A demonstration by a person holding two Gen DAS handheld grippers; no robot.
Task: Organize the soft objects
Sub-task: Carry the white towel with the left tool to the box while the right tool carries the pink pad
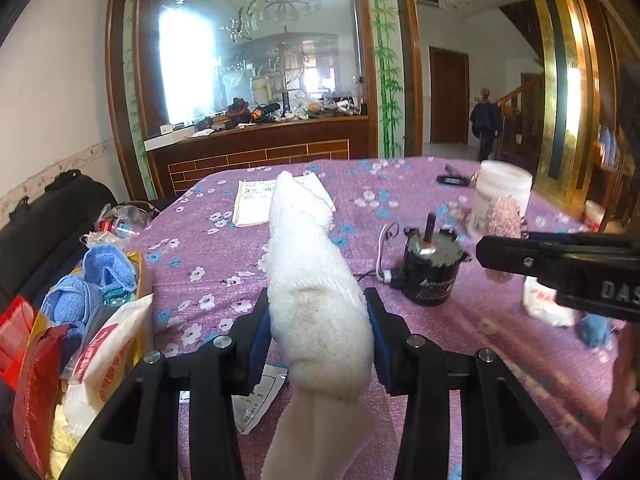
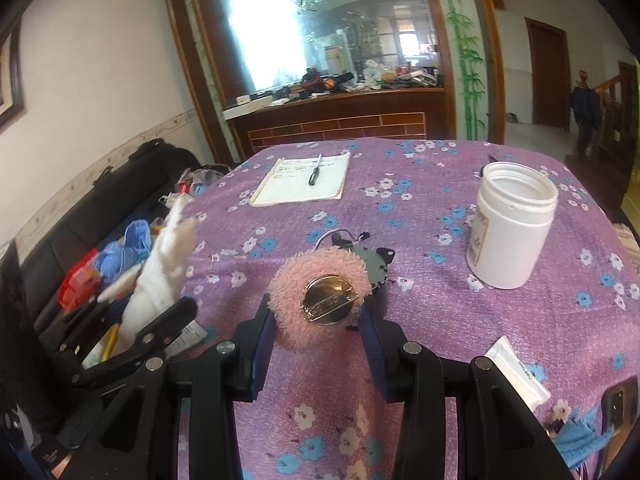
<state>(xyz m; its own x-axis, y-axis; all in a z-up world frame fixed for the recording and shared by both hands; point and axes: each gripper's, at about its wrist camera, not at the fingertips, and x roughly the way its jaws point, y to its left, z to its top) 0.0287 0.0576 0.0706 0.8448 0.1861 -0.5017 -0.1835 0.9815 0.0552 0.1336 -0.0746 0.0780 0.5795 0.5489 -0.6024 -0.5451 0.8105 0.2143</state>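
Nearest the left camera, the left tongs (image 1: 318,320) are closed on a white sock (image 1: 316,292), which stands up between the blue pads and hangs limp below them, held above the worktop (image 1: 224,248). Nearest the right camera, the right tongs (image 2: 318,320) grip a pink fuzzy puff (image 2: 292,292) with a metal clip on its face, just over the purple cloth and in front of a small black motor (image 2: 374,264). Both soft things are thus in hand, so the step looks like carrying them to a place of keeping. To the left, off the worktop's edge, a cluttered pile of bags (image 1: 100,344) already holds blue towels (image 1: 108,268); on the right stands an open white jar (image 2: 514,224). Which one is the goal cannot be told. The next move probably calls for swinging each load over its container, clear of the motor and the notebook (image 2: 304,180), and opening only once it is above the mouth.
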